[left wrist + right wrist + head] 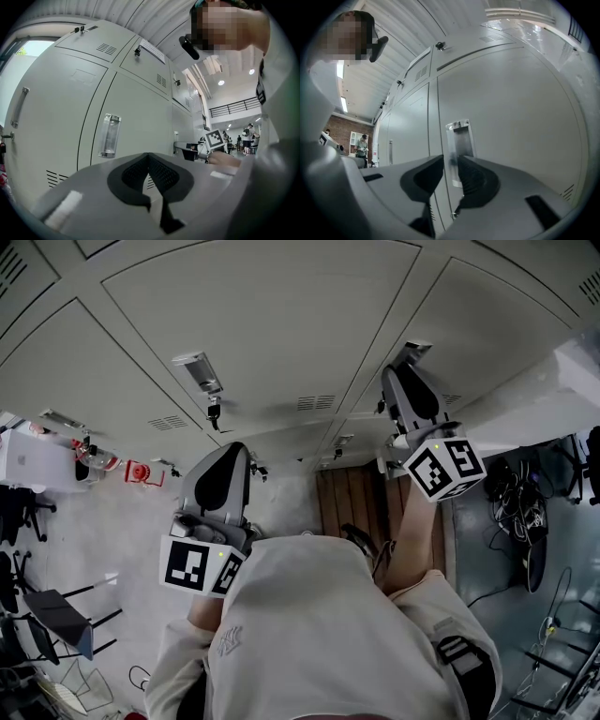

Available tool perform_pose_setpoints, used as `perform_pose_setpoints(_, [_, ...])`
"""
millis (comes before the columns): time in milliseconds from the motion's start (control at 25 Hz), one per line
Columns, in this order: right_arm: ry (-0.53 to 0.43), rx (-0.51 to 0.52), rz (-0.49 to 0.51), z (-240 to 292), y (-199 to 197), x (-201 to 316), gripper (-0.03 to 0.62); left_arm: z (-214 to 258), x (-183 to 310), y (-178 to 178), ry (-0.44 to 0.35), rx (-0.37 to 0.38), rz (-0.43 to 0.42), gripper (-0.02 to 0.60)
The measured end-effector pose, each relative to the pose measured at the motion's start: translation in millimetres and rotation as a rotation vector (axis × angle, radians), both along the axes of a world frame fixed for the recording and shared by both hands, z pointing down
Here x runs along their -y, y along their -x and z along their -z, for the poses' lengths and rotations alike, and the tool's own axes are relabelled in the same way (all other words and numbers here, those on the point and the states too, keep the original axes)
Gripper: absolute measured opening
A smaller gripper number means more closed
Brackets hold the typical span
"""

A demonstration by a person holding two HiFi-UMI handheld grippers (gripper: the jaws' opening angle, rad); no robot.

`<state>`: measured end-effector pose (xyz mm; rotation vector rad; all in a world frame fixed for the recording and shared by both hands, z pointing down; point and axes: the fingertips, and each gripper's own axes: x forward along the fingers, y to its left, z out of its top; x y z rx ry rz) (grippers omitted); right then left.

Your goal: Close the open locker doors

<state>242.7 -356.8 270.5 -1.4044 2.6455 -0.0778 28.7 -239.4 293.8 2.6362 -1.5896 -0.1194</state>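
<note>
Your right gripper [451, 161], jaws parted, faces the recessed handle [459, 136]; left gripper [149, 156] closed, empty. The door [515, 117] is probably stiff and light: push beside its handle edge.

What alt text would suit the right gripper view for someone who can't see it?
The right gripper, jaws slightly apart, points at a recessed handle on a grey locker door. More grey lockers run off to its left.
</note>
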Motion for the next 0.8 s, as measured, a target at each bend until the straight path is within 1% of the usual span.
perform_pose_setpoints(560, [-0.008,-0.003,-0.005,0.2,2.8,3.0,0.069,0.5,-1.0,2.4,-0.003,0.000,0.018,0.008])
perform_pose_setpoints(800, [0.005,-0.007,-0.026,-4.4,-5.2,1.6,0.068,0.6,-2.3,-2.4,-0.003,0.001,0.008,0.008])
